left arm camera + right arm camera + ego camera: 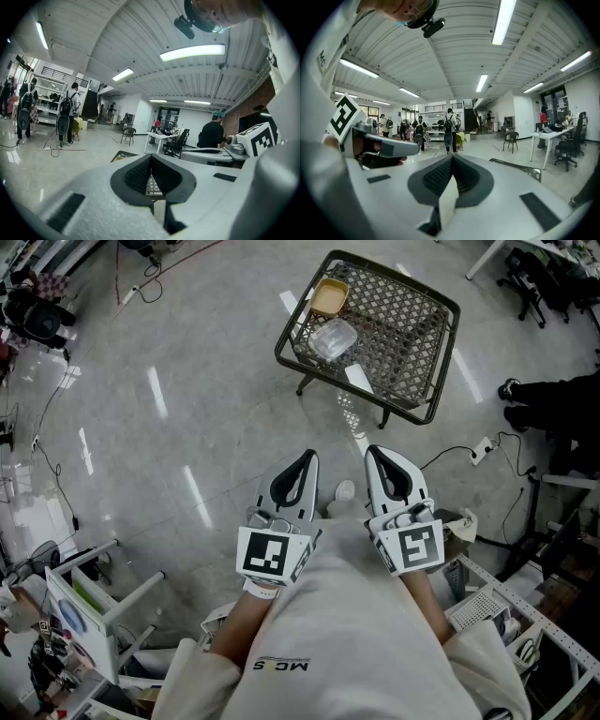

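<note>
Jaws closed on nothing, left gripper [308,457] and right gripper [373,453]; could shove clear container [334,338] off counter [417,343].

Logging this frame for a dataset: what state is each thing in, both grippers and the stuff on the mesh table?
left gripper: jaws shut, nothing between them
right gripper: jaws shut, nothing between them
mesh table: standing upright on the floor, apart from both grippers
tan container: upright, open, at the table's corner
clear container: resting on the table; lid cannot be told
</note>
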`<state>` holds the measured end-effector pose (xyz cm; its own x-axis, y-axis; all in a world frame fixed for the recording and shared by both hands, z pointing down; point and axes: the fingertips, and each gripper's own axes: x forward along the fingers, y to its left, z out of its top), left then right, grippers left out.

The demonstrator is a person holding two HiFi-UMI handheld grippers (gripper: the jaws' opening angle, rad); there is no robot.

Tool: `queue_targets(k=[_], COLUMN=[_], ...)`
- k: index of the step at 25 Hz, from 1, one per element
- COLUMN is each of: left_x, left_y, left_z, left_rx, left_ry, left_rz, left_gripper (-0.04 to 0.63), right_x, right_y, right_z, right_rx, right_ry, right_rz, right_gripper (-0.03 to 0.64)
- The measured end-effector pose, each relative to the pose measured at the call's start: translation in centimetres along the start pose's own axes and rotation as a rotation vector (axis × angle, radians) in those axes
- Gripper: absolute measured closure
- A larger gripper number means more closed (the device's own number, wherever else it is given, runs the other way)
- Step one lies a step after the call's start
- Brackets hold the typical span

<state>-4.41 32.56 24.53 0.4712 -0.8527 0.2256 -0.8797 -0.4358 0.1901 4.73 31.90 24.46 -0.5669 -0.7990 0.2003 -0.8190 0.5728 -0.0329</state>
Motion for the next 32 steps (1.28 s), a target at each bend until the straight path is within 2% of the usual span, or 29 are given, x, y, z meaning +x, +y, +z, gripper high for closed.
queue_targets(k=[5,10,17,24,27,32], left_x=[-1.4,-3.4,-4.6,-1.1,2.0,9.4], left_y=[-0.1,0.7,1.6,3.4,5.0,9.3], left_z=[-0.3,-0.7,-2.1,-2.3,-2.3,-1.5], left_rx=[-0.006,-0.013,-0.031,-0.047,-0.072,-0.055], left_ry=[-0.016,-0.025,-0.003,0.036,0.058,0.11], left_rz=[-0.001,-0.021,-0.057,-0.077,-0.084,-0.057], left_gripper=[0.571,0.571,0.571,0.571,0.571,0.571], right_x=[-0.5,-0.6,-0.9,1.5,4.6,11.7], right_y=[1.5,4.7,5.4,1.5,-1.1,-6.6], right_z=[-0.9,-1.2,-2.6,-4.3,-4.7,-4.1], right_rx=[-0.007,-0.042,0.033,0.093,0.111,0.13], right_ry=[0.007,0.009,0.014,0.059,0.067,0.066], right_rz=[0.01,0.063,-0.015,-0.088,-0.093,-0.087], right_gripper=[0.601,0.6,0.6,0.6,0.6,0.6])
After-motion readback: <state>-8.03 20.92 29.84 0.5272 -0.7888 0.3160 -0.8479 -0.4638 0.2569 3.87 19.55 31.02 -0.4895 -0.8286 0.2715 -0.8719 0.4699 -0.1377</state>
